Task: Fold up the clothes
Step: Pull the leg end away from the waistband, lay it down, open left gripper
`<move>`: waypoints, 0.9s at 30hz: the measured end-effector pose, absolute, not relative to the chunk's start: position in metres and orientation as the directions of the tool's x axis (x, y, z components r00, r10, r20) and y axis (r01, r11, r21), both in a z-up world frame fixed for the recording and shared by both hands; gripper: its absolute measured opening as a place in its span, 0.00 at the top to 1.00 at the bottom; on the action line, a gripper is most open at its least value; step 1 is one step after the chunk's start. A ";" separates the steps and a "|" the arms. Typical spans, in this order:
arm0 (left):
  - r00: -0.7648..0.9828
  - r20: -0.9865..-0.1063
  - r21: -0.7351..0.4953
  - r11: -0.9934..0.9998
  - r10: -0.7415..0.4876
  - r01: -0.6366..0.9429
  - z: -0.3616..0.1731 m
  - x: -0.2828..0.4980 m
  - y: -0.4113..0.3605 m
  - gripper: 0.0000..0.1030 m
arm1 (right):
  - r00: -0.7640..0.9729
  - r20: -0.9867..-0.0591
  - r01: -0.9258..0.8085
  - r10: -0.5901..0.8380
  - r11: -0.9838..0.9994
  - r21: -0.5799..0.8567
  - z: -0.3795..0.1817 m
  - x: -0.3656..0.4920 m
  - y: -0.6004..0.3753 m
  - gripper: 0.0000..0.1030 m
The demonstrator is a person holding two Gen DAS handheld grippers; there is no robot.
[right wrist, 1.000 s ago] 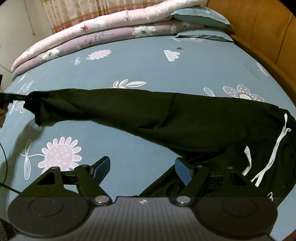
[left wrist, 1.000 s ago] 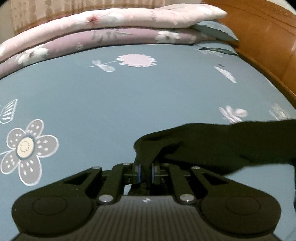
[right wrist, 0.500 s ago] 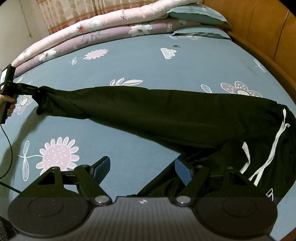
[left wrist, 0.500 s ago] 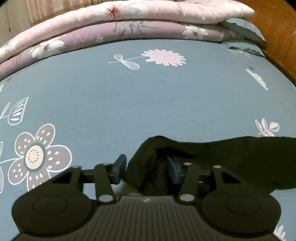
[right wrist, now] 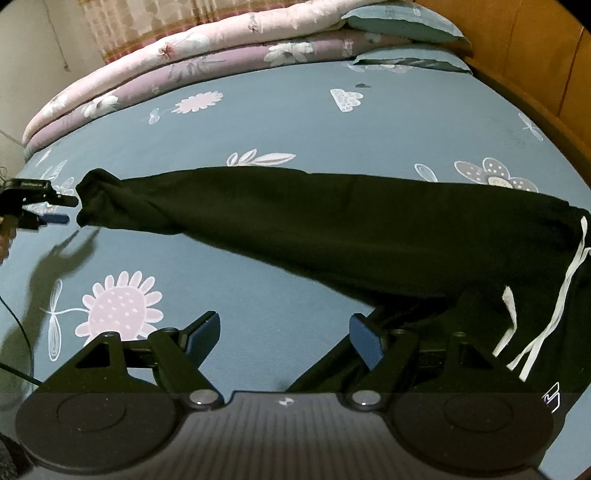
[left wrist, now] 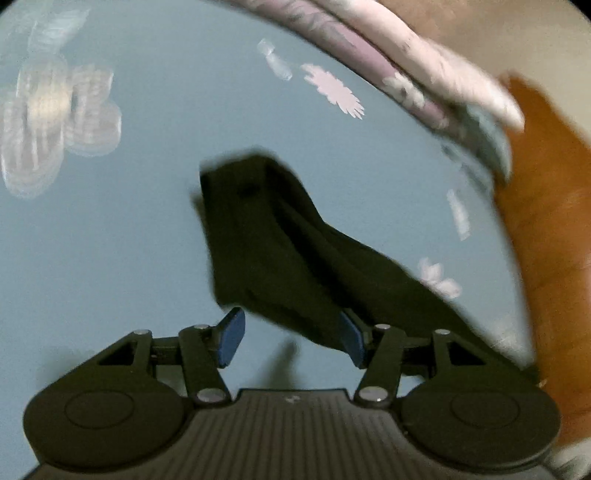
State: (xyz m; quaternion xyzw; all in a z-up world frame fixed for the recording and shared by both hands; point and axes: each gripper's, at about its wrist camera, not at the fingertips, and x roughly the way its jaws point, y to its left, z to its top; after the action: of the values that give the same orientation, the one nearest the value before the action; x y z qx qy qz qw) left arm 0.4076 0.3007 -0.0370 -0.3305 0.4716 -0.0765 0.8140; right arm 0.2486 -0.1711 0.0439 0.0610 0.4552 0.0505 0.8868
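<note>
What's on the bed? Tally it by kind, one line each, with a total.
Black trousers: 1
Folded quilts: 2
Pillows: 2
Grippers, both with jaws open: 2, the left gripper and right gripper
Total: 7

One pair of black trousers (right wrist: 332,221); two folded quilts (right wrist: 221,48); two pillows (right wrist: 402,26).

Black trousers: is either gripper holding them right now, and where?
Nothing is held. The left gripper is open, clear of the trouser leg cuff; the right gripper is open above the black trousers.
</note>
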 end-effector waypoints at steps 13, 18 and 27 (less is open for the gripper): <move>0.678 -0.637 -0.705 0.633 -0.367 -0.320 -0.080 0.430 0.304 0.45 | 0.589 -0.798 -0.014 0.131 0.988 0.152 0.046 0.244 -0.179 0.22; 0.756 -0.580 -0.744 0.576 -0.303 -0.340 -0.080 0.434 0.314 0.45 | 0.585 -0.800 -0.011 0.133 0.988 0.156 0.044 0.245 -0.178 0.22; 0.810 -0.564 -0.628 0.720 -0.159 -0.296 -0.046 0.420 0.311 0.91 | 0.587 -0.800 -0.010 0.125 0.989 0.147 0.046 0.247 -0.179 0.22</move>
State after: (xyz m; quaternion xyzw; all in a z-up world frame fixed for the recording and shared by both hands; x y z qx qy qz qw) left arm 0.4200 0.3108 -0.0459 -0.3723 0.3055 0.0389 0.8755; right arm 0.2467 -0.1788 0.0455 0.0633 0.4526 0.0380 0.8886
